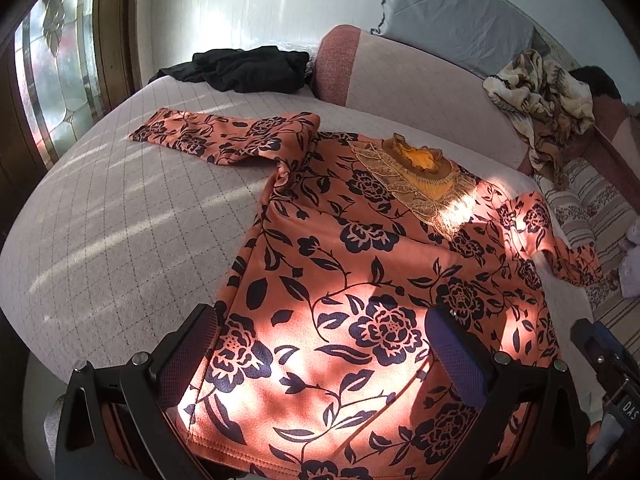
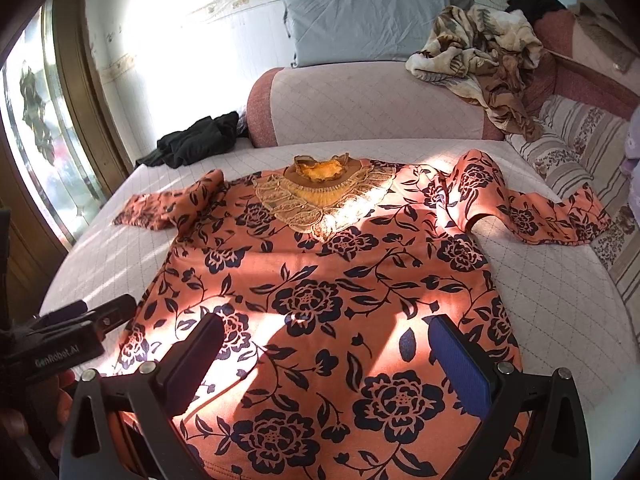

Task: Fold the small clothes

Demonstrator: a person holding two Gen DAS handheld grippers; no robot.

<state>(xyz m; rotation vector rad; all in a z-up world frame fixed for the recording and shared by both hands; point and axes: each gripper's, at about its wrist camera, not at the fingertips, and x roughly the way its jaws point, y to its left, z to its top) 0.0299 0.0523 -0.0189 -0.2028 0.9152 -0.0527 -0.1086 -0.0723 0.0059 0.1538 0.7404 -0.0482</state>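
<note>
The floral top (image 2: 320, 280) is looking like soft matt knit cloth, its collar (image 2: 320, 196) showing gold lacework. The bed (image 1: 120, 208) is wearing a quilted matt cover. The tongs' pads (image 2: 460, 364) are showing ribbed blue rubber on matt black plastic.

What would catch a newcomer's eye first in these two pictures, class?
The orange long-sleeved top with dark blue flowers lies spread flat across the quilted pale bed, its gold lace collar at the far end. Both open grippers, left and right, hover over its near hem. Behind, a crumpled black garment lies near the window.
</note>
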